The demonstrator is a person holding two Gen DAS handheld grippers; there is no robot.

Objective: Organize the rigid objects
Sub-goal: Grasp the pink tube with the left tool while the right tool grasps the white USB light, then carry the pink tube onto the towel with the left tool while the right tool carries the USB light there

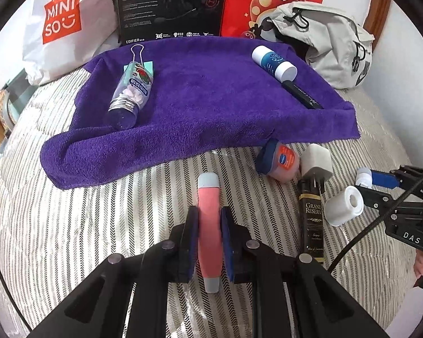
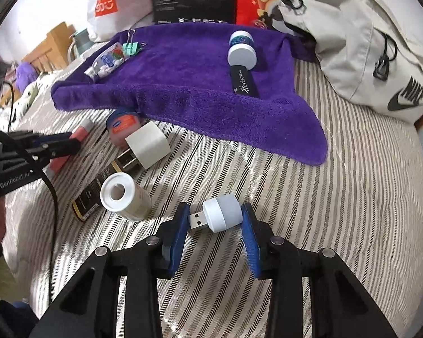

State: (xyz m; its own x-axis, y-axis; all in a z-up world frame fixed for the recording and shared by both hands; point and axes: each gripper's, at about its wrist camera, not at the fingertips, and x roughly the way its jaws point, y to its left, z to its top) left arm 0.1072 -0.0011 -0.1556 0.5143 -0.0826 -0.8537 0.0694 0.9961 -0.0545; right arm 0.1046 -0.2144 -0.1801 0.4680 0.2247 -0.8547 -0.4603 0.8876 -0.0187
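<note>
Left gripper (image 1: 208,225) squeezes the pink plastic tube with grey ends (image 1: 209,225) over the striped bed, near the purple fluffy towel (image 1: 200,107); lift it straight. Right gripper (image 2: 215,219) sits apart around the small white USB plug light (image 2: 220,216); pinch its round body.

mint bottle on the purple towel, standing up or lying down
Lying down. The mint bottle rests on its side on the purple towel, silver cap end toward the camera, beside the binder clip.
</note>
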